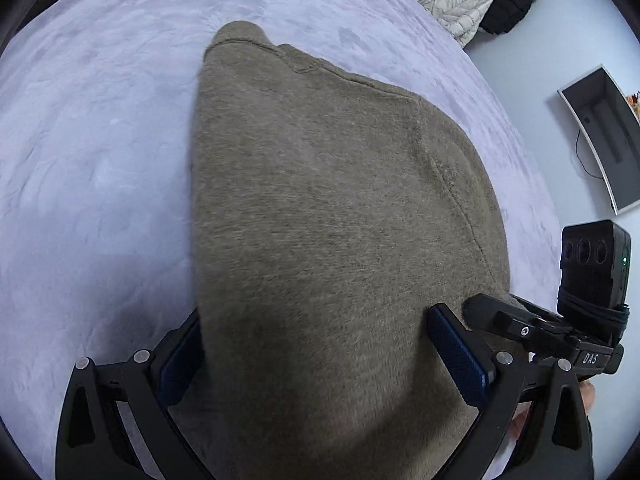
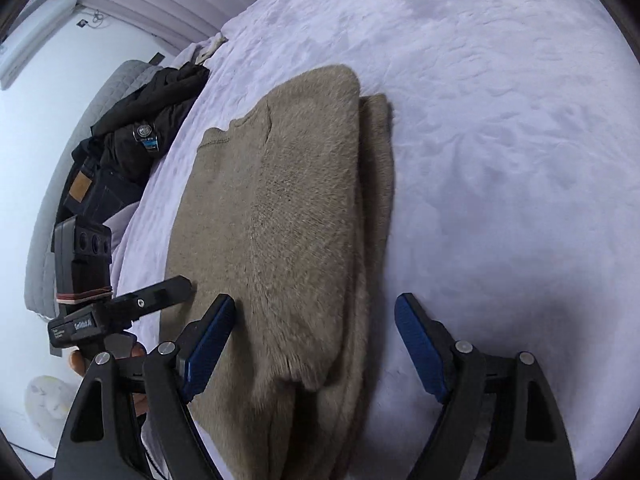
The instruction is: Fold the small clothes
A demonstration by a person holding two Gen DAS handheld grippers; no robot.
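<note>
- Brown sweater (image 2: pixel 296 216) lies part-folded on the bed (image 2: pixel 500 120), mid-frame
- Right hand-held gripper (image 2: pixel 316 344) gapes wide, straddling its lower hem; pinch both layers squarely
- Left hand-held gripper (image 1: pixel 316 356) stands spread too, holding nothing

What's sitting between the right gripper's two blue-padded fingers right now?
In the right wrist view, the near end of the folded tan fuzzy sweater and bare lavender bedspread lie between the open right gripper fingers.

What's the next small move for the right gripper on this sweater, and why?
Probably close the right gripper on the near edge of the sweater. Its fingers stand open astride the folded layers without pinching them, and the sweater lies only partly folded on the bed.
</note>
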